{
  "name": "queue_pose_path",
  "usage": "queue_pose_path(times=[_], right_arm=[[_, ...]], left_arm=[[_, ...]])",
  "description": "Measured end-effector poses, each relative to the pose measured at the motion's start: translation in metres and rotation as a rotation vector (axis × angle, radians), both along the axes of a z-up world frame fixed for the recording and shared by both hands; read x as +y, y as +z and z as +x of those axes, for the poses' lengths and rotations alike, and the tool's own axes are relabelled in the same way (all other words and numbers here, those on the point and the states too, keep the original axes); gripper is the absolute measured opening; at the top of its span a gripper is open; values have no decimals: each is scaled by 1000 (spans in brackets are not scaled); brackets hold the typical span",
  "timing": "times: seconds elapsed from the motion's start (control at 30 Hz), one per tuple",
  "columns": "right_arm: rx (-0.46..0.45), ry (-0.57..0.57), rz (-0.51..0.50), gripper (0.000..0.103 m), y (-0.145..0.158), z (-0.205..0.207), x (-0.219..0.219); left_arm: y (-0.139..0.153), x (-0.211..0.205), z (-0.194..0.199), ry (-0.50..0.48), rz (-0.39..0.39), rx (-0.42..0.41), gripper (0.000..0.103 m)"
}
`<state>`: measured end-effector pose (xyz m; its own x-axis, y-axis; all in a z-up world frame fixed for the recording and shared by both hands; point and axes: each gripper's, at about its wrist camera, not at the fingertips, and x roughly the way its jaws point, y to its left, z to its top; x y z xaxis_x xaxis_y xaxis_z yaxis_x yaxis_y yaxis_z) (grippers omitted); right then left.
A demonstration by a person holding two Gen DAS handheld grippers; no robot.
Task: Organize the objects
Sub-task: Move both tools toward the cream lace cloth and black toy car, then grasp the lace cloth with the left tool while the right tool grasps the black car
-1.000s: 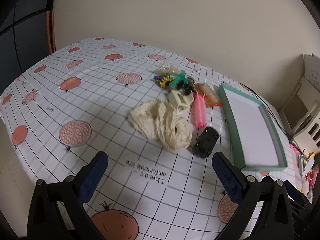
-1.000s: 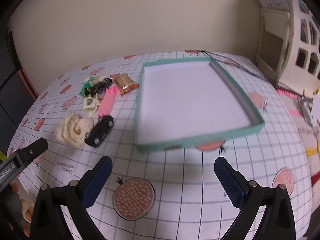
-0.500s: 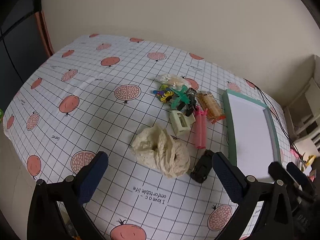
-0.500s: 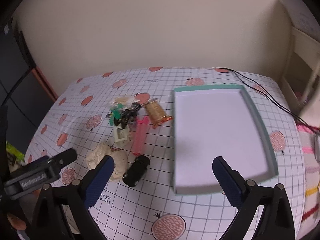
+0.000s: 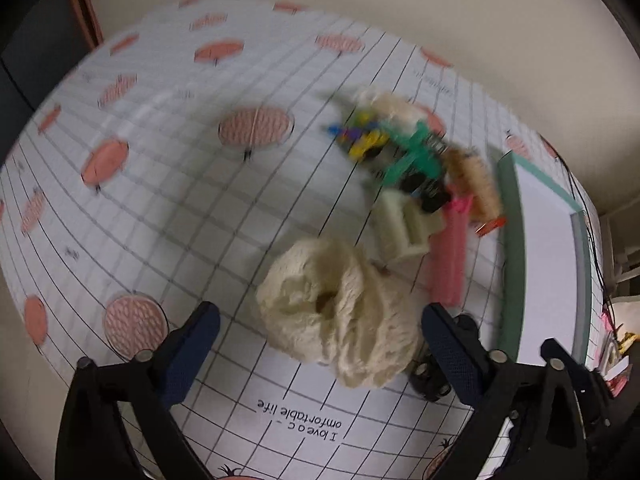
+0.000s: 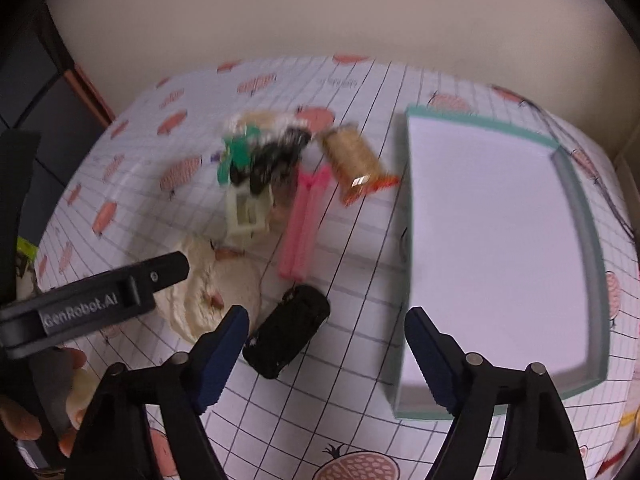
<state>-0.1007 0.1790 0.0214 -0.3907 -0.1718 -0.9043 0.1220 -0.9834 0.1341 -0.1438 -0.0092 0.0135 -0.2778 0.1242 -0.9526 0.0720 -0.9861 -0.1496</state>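
A cream fabric scrunchie [image 5: 340, 312] lies just ahead of my open left gripper [image 5: 320, 340], between its fingers in the view. Behind it sit a pale clip [image 5: 404, 224], a pink clip [image 5: 448, 256], a snack packet [image 5: 476, 184] and a heap of small coloured and green pieces [image 5: 400, 148]. In the right wrist view my open right gripper [image 6: 326, 354] hovers near a black hair roller [image 6: 288, 336]; the scrunchie [image 6: 212, 292] lies left of it, partly behind the left gripper's finger [image 6: 100, 300]. The teal tray [image 6: 584, 208] with a white floor stands at right.
The table wears a white gridded cloth with pink fruit prints [image 5: 256, 128]. A beige wall [image 6: 320, 8] closes the back. A black cable [image 6: 616, 208] runs past the tray's far side. A hand [image 6: 24, 420] holds the left gripper at the lower left.
Both grippers have dropped lower and closer to the pile. The scrunchie now fills the space ahead of the left gripper, and the black roller sits near the right gripper's left finger.
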Motion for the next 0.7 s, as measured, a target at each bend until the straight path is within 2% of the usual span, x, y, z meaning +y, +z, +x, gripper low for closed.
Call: queue_pose_path(times=[0.07,0.3,0.43,0.5,0.53,0.7], right_arm=[[-18,12,7,81,-7,-1,-5],[-58,49,3,77,-19,1,-22],[-69,60,5,72,-23,1,-28],[-77,65,7,66,-26,0,-30],[-82,67,9,62,-27,0,-30],[-96,72,10,55,-33,-2,-28]], left_arm=[[-5,-6,1,19,43,-20,98],[-13,-14,5,50,87,-49,98],[-13,-4,5,30,50,-45,97],[-14,0,5,26,41,-46,93],[-15,2,6,23,39,-50,87],[-21,10,5,13,31,-72,78]])
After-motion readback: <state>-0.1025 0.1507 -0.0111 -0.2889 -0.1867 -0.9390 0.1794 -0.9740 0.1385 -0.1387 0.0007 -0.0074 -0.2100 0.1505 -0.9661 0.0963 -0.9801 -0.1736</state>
